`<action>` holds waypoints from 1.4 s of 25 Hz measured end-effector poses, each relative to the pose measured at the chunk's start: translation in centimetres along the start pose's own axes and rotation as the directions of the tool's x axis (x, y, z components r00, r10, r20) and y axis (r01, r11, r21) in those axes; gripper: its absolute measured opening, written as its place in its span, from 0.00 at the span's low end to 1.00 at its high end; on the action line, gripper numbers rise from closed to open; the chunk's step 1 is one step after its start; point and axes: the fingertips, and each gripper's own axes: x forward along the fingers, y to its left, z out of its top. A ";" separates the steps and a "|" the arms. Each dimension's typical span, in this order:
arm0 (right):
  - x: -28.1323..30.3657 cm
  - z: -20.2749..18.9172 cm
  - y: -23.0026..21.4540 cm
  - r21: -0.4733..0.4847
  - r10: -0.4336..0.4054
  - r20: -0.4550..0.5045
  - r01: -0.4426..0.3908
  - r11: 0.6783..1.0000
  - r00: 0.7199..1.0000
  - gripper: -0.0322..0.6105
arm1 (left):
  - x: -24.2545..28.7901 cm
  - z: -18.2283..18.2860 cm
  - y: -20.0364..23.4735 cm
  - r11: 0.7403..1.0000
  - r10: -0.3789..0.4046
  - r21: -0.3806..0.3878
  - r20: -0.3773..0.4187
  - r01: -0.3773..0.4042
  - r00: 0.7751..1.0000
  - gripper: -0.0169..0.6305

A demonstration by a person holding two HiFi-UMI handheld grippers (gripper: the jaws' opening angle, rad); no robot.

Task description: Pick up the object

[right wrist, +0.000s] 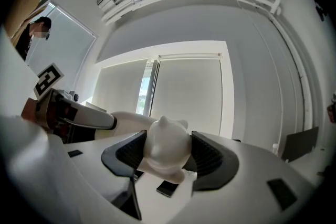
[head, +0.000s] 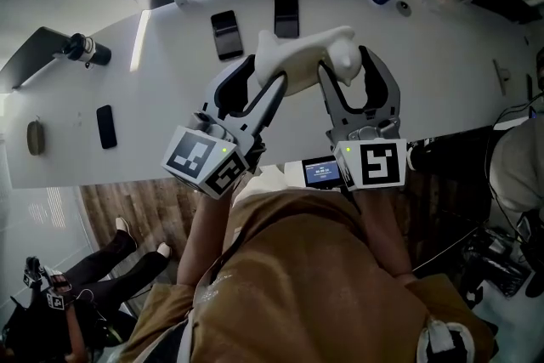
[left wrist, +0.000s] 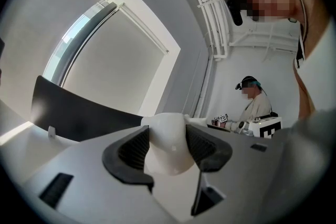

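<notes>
A long white table runs across the upper half of the head view, with two dark phones lying on it. In front of them, at upper centre, a white animal figurine hangs clear of the tabletop, stretched sideways between both tools. The left gripper is clamped on its rounded left end. The right gripper is clamped on its eared head, pads pressing both sides.

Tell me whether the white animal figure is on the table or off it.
Off: the white animal figure is clamped by left gripper and right gripper, a phone showing beneath it.
</notes>
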 end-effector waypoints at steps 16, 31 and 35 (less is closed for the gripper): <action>0.3 0.0 0.4 -0.006 0.002 0.002 -0.002 1.000 1.000 0.45 | -0.4 0.4 0.0 0.996 0.039 0.078 0.011 -0.040 0.999 0.36; 0.2 0.3 0.3 -0.053 -0.013 0.000 0.013 0.999 1.000 0.45 | -0.3 0.3 0.0 0.995 0.045 0.089 0.004 -0.045 0.999 0.36; 0.2 0.2 0.3 -0.058 -0.010 -0.001 0.010 0.998 1.000 0.45 | -0.2 0.2 0.1 0.995 0.049 0.082 0.000 -0.049 0.999 0.36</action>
